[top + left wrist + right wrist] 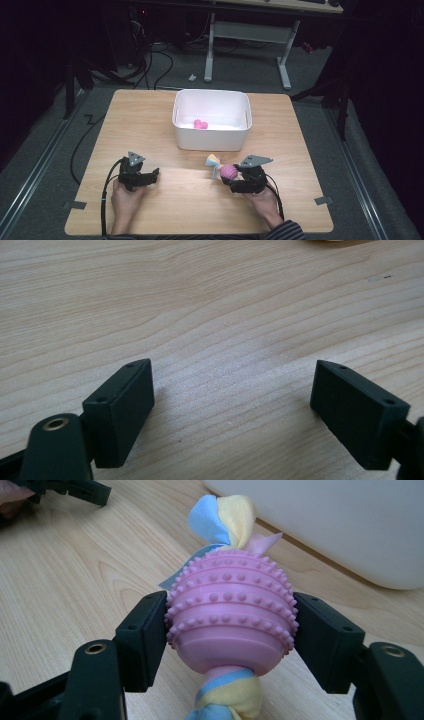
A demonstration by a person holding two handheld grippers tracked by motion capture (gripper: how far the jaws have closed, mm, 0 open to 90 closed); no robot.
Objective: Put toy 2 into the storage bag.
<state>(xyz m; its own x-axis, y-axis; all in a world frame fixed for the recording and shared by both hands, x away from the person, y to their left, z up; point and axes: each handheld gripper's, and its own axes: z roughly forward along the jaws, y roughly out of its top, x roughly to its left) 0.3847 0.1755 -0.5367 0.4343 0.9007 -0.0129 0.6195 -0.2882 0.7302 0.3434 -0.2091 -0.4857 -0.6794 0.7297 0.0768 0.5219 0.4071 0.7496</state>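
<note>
Jaws of the right gripper (pixel 230 630) clamp a pink studded ball toy (pixel 231 611); left gripper (pixel 235 410) gapes over bare table (pixel 200 305).

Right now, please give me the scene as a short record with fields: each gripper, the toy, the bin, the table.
left gripper: open, empty, low over bare wood
right gripper: shut on the pink studded ball toy
toy: knotted blue and yellow cloth runs through it
white bin: beyond the toy, a small pink object inside
table: light wood
</note>
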